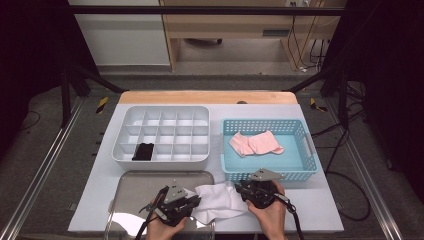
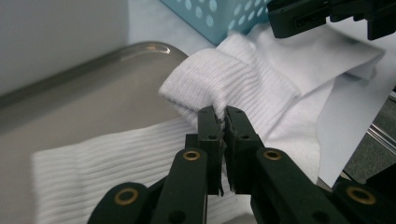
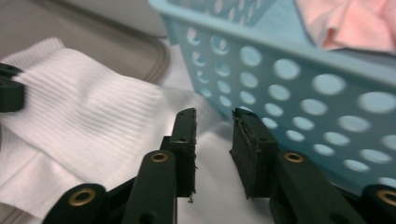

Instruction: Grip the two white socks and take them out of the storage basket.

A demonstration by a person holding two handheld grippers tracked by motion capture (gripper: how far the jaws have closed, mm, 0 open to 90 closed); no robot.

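Pinched in my left gripper [image 2: 223, 122], jaws pressed together, was the white sock's [image 1: 220, 201] ribbed cuff, lying across the metal tray's [image 1: 150, 179] edge; my right gripper [image 3: 214, 122] hovered spread beside the blue basket [image 1: 310, 170].

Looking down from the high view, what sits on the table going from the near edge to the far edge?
Two hand-held black grippers, left and right, with a white ribbed sock between them over a shiny metal tray → blue perforated plastic basket holding pink socks, beside a white divided organiser tray → bare wooden table edge.
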